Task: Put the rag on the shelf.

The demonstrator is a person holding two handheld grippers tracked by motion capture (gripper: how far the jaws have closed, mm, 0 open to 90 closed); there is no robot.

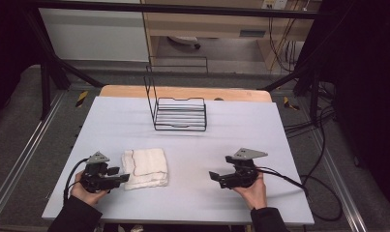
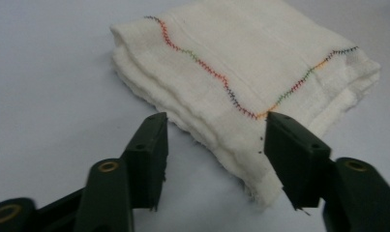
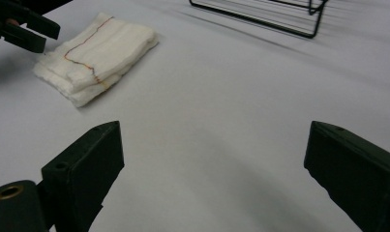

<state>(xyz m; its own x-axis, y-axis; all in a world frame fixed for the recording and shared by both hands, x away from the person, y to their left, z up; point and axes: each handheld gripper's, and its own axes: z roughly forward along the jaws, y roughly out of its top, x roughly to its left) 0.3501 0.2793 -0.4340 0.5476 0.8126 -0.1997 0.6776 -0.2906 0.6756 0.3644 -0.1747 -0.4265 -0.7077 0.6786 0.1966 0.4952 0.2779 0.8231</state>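
The left gripper [image 1: 116, 176] sits low over the near-left part of the table, held in the person's left hand [image 1: 86, 189], with the forearm coming in from the near edge. It points across toward the middle, and its jaws stand apart with nothing pressed between them. In the left gripper view one jaw tip lies on or just over the near corner of the folded white cloth [image 2: 246, 72], the other over bare table beside it; whether either pad touches the fabric I cannot tell.

The right gripper [image 1: 217, 178] is held in the right hand [image 1: 253, 191] at the near-right, aimed leftward toward the cloth. Its jaws gape wide, over nothing but bare table surface, well apart from the cloth.

The cloth lies flat on the near-left of the grey table [image 1: 260, 130], just beside the left gripper. It is roughly rectangular, its longer side running slightly more from near to far, with stacked folded edges along its left side and a line of coloured stitching across the top layer.

Between the two grippers the tabletop is open, and more bare surface stretches beyond the cloth up to the black wire rack [image 1: 179, 113], which stands at the far middle, well apart from the cloth and both hands. The near table edge runs just below the wrists.
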